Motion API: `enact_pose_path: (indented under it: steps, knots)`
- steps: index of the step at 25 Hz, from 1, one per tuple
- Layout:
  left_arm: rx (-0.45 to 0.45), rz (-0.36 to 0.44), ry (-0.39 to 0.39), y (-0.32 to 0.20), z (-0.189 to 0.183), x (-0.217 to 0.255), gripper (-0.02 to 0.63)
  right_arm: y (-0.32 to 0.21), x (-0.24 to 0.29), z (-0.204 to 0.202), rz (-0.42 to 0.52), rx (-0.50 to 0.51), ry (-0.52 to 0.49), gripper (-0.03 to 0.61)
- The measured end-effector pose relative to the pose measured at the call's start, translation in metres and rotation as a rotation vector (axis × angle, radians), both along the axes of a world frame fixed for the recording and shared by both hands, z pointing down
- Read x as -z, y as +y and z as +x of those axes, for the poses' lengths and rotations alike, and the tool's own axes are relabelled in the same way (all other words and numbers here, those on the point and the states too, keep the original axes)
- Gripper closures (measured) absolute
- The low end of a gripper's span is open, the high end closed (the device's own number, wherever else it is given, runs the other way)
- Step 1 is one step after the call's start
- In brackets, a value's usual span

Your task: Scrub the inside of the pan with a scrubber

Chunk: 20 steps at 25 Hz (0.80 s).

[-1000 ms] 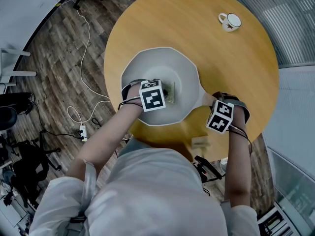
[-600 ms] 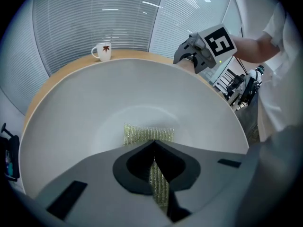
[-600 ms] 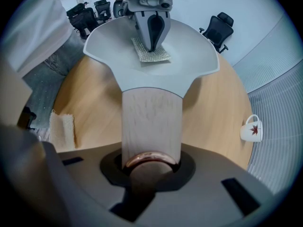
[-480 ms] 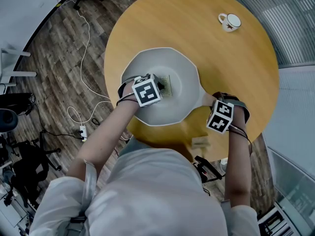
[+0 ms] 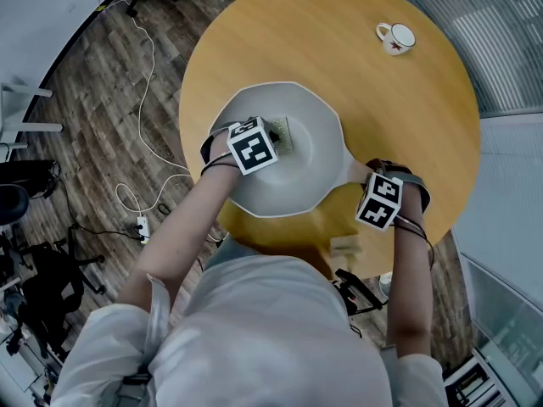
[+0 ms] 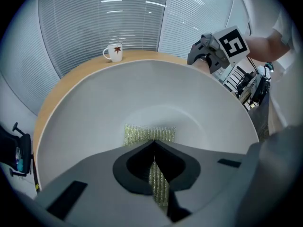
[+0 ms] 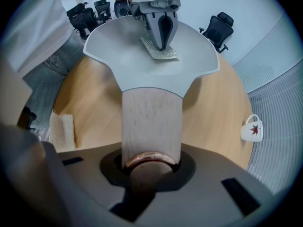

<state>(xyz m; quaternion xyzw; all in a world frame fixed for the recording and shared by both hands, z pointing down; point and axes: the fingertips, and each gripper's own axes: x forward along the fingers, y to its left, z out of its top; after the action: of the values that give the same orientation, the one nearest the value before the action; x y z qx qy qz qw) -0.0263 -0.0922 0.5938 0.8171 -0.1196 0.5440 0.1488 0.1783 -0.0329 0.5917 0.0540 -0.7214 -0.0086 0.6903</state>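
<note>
Only right gripper view shows fingers [image 7: 80, 178] clamping, seemingly, the pan handle [image 7: 151, 122].

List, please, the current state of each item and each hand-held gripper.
Left hand-held gripper: shut on scrubber.
Right hand-held gripper: shut on pan handle.
Scrubber: pinched, lying inside pan.
Pan: upright on table.
Mug: upright.
</note>
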Motion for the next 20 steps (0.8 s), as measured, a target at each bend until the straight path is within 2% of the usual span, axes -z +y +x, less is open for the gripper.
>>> enact_pose_path:
  steps: [4, 8, 20]
  knots:
    - [0.012, -0.030, -0.018, 0.000, -0.010, -0.003, 0.600, -0.001, -0.003, 0.002, 0.000, 0.001, -0.003, 0.506]
    - [0.002, -0.051, -0.002, 0.010, -0.010, -0.001, 0.600, 0.000, -0.002, 0.002, -0.001, 0.002, -0.002, 0.506]
    - [-0.098, -0.104, 0.049, 0.058, 0.026, 0.000, 0.600, -0.001, 0.001, 0.001, 0.008, -0.002, -0.002, 0.506]
